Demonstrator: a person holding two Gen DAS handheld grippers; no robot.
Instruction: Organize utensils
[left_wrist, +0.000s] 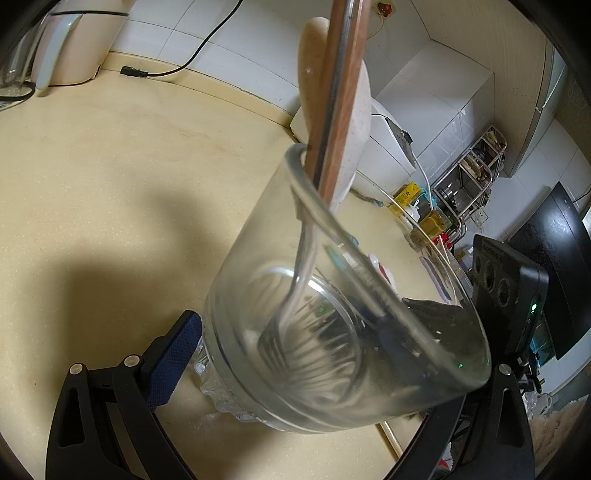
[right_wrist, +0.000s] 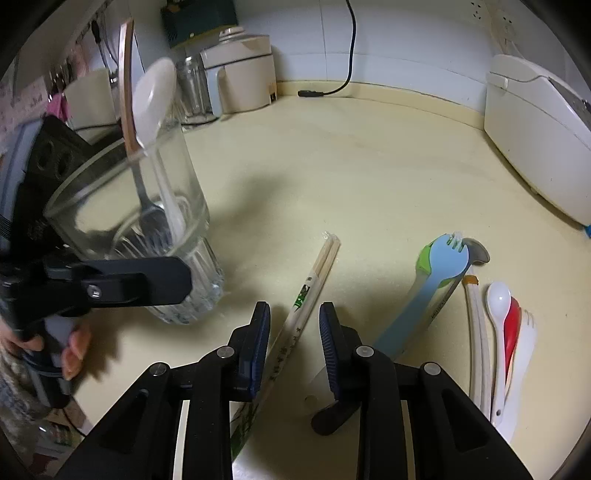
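A clear glass stands tilted on the cream counter with my left gripper shut on its ribbed base. Inside it lean a wooden-handled fork and a white spoon. In the right wrist view the glass is at the left, one left finger across it. My right gripper is open and straddles a wrapped pair of wooden chopsticks lying on the counter; the pads do not press on them. To the right lie a blue fork, a grey spoon, a small white spoon and a red spoon.
A white rice cooker sits at the far right, a cream kettle and a glass jar at the back left. A black power cord hangs down the wall. A person's hand grips the left gripper's handle.
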